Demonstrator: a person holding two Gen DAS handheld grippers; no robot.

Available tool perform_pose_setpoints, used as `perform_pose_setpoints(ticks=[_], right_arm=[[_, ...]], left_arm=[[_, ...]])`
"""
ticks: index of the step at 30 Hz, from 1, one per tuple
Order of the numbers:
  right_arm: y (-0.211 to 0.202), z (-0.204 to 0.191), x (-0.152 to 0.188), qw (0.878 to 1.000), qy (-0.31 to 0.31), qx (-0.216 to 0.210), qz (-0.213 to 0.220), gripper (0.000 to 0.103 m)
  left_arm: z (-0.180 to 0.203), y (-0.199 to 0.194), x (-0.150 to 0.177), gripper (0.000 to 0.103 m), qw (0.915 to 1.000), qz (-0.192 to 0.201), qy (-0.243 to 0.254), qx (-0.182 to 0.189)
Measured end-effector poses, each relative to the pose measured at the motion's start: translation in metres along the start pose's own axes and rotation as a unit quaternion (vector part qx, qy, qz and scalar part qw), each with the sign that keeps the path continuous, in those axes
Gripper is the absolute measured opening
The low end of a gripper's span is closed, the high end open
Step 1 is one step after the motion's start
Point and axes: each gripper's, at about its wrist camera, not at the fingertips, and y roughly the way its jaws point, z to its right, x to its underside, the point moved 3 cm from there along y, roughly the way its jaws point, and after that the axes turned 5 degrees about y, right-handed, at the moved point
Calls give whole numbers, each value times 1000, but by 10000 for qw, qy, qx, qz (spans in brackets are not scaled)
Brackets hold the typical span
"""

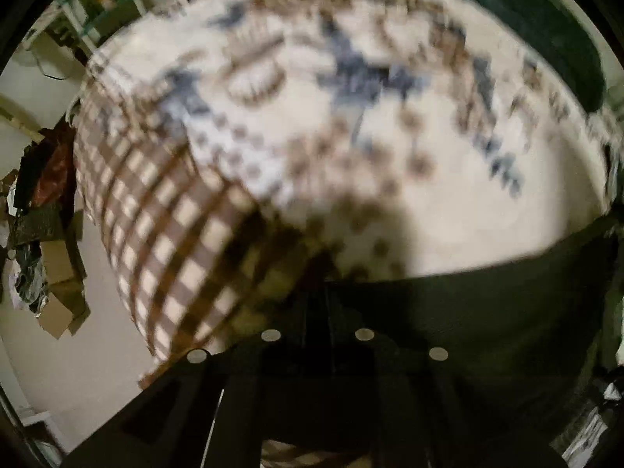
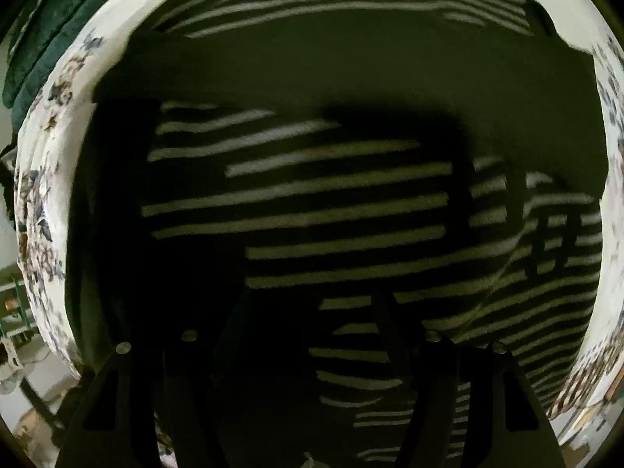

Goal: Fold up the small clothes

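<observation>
The bed point(image 1: 448, 202), covered in a white sheet printed with blue and brown flowers and a brown check border along its left edge, carries the work, and a dark green blanket point(image 1: 546, 31) lies bunched along its far side. Spread over most of the sheet is the garment point(image 2: 331, 202), a dark piece with pale horizontal stripes across its middle and plain dark bands above; it fills the right wrist view almost edge to edge, with the floral sheet showing only as a rim at left and right. It lies flat but not smooth: a diagonal ridge crosses the stripes on the right side. In the left wrist view only its plain dark edge point(image 1: 487, 304) shows, near and to the right. The step in hand looks like taking hold for a fold. The left hand-held gripper point(image 1: 318, 292) has its jaws drawn together at that dark edge, though blur and shadow hide whether cloth is pinched. The right hand-held gripper point(image 2: 308, 323) stands part open above the striped cloth, gripping nothing. Next, probably, the right jaws must pinch cloth so both hands can lift together.
</observation>
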Motion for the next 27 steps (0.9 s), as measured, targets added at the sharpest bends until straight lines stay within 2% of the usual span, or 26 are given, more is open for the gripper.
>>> perform_pose_setpoints(ticks=[4, 7, 11, 13, 14, 15, 16, 17, 18, 21, 23, 24, 26, 27], right_arm=[[-7, 1, 0, 9999, -46, -42, 87, 66], [-10, 4, 0, 9999, -18, -108, 99, 66], [-14, -1, 2, 9999, -37, -129, 37, 66], [-15, 2, 7, 9999, -68, -123, 15, 66], [-11, -13, 10, 9999, -71, -120, 15, 66], [-10, -15, 9, 9999, -69, -123, 3, 66], [-10, -12, 12, 9999, -55, -135, -12, 66], [-9, -15, 12, 9999, -47, -140, -20, 66], [-6, -22, 11, 9999, -39, -137, -30, 66], [1, -33, 8, 9999, -27, -126, -65, 66], [3, -35, 8, 9999, -71, -81, -64, 66], [4, -37, 7, 9999, -101, -47, -48, 66], [5, -38, 4, 9999, -150, 11, -9, 66], [5, -37, 3, 9999, -158, 34, 9, 66]], left_arm=[[-15, -28, -34, 6, 9984, 521, -222, 54], [-35, -22, -65, 8, 9964, 761, -373, 82], [-58, -7, -74, 10, 9945, 627, -775, 319], [-71, -5, -59, 15, 9881, 501, -1205, 819], [-75, -5, -50, 20, 9840, 430, -1399, 1014], [-80, -3, -35, 36, 9778, 306, -1658, 1245], [-85, -1, -22, 58, 9712, 213, -1893, 1432], [-90, 2, -8, 66, 9634, 157, -2167, 1572], [-93, 5, 3, 69, 9565, 143, -2382, 1678], [-97, 27, 21, 69, 9348, -101, -2927, 2009], [-95, 40, 18, 69, 9283, -136, -3120, 2019], [-93, 44, 12, 69, 9279, -98, -3165, 1967], [-86, 43, -4, 65, 9374, 98, -3047, 1682], [-79, 39, -13, 40, 9479, 254, -2838, 1428]])
